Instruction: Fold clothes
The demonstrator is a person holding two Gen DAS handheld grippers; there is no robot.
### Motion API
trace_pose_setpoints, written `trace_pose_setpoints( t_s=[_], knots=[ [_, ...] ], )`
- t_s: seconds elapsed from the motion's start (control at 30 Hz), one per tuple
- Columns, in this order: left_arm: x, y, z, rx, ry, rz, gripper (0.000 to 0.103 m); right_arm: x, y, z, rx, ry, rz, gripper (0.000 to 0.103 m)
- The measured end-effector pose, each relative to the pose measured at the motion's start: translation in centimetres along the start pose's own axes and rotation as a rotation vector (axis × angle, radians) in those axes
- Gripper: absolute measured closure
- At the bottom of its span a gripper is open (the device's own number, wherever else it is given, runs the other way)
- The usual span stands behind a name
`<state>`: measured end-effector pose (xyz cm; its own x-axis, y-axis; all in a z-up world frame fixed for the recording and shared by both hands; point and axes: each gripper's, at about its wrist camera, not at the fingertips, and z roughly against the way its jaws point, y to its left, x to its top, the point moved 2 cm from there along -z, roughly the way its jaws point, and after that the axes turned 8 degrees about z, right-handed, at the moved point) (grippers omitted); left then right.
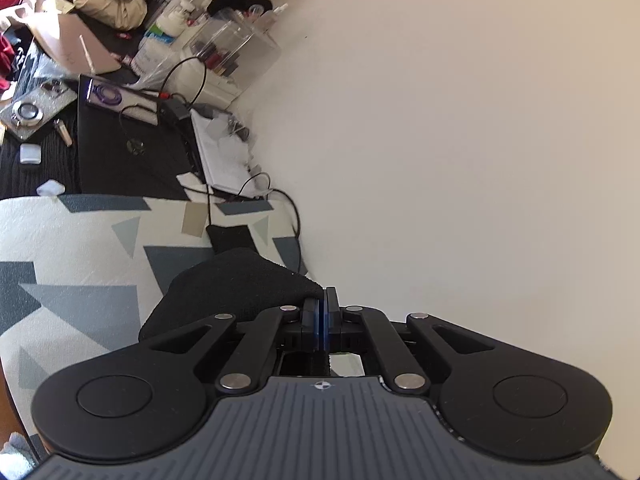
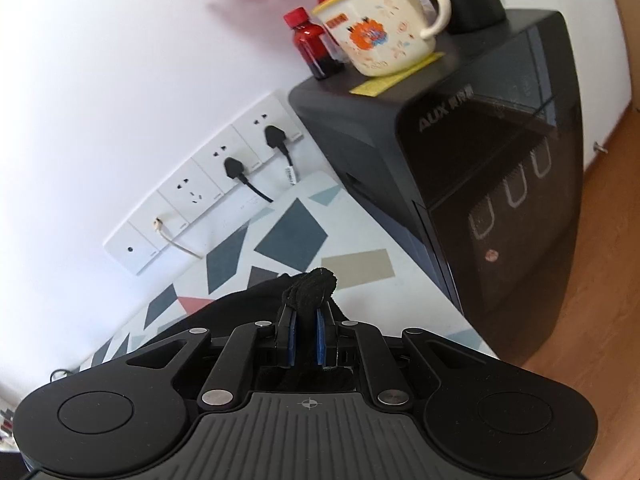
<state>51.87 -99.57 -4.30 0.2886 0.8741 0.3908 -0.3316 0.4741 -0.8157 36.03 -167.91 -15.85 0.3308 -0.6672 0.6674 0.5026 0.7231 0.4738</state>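
**Both tongs pinch one black garment over a patterned cloth**

One black knitted garment (image 1: 240,292) shows in both views, and two tongs grip it. The left tongs (image 1: 321,312) stand fully closed, blue pads pressed together, with an edge of the garment caught at their tips; the rest of it spreads away to their left and below them. The right tongs (image 2: 307,320) are narrow, clamped on a bunched fold of the same garment (image 2: 314,286), which pokes up past the fingertips while more fabric trails back beneath them and to the left. Under the garment lies one white cloth with grey and blue geometric patches (image 1: 80,248), spread out ahead of and below both tongs.

Only the left view shows the cluttered dark desk (image 1: 40,168) beyond the left tongs, carrying one closed black laptop (image 1: 128,152), one clear plastic organiser (image 1: 236,48) and one beige drawstring bag (image 1: 108,0).

Only the right view shows one black AUX appliance (image 2: 500,152) ahead and to the right of the right tongs, topped by one cream mug with an orange print (image 2: 380,28) and one small red bottle (image 2: 312,40). To the left ahead, four white wall sockets (image 2: 208,184) sit in a row, two holding black plugs.
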Motion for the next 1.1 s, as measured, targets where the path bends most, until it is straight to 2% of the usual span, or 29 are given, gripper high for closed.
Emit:
trace_pose_setpoints(
  t_s=[0.1,0.23,0.43,0.6,0.73,0.8,0.83,0.87,0.9,0.93,1.0,1.1],
  knots=[
    [0.8,0.1,-2.3,0.036,0.0,0.0,0.101,0.1,0.3,-0.6,-0.022,0.001,-0.026,0.094],
    [2.3,-1.8,-6.6,0.019,-0.004,-0.016,0.101,1.2,1.5,-2.6,-0.046,-0.007,0.006,0.094],
    [3.6,-4.8,-17.8,0.032,0.042,-0.054,0.101,3.7,4.7,-8.2,-0.117,-0.02,0.068,0.094],
    [2.1,-4.1,-27.5,0.133,0.126,-0.053,0.101,4.0,5.7,-14.3,-0.232,0.019,0.054,0.094],
    [-0.6,-2.3,-32.6,0.199,0.186,-0.129,0.1,3.0,5.9,-17.4,-0.313,0.048,0.068,0.093],
    [-1.4,-1.8,-34.2,0.267,0.24,-0.179,0.094,2.5,6.2,-18.4,-0.347,0.061,0.11,0.081],
    [-1.7,-1.5,-34.6,0.298,0.265,-0.205,0.08,2.4,6.2,-18.2,-0.352,0.057,0.12,0.062],
    [-1.9,-1.5,-34.6,0.291,0.284,-0.231,0.059,2.2,6.3,-17.9,-0.356,0.052,0.128,0.044],
    [-2.0,-1.5,-34.5,0.285,0.303,-0.257,0.052,2.1,6.3,-17.5,-0.359,0.047,0.135,0.038],
    [-2.2,-1.6,-34.3,0.275,0.319,-0.287,0.044,2.0,6.3,-17.2,-0.362,0.041,0.143,0.036],
    [-2.8,-2.2,-33.0,0.221,0.338,-0.38,0.042,1.7,5.7,-15.8,-0.338,0.028,0.122,0.036],
    [-5.3,-3.7,-30.6,0.092,0.444,-0.552,0.042,1.1,4.8,-13.3,-0.309,0.016,0.071,0.036]
  ],
)
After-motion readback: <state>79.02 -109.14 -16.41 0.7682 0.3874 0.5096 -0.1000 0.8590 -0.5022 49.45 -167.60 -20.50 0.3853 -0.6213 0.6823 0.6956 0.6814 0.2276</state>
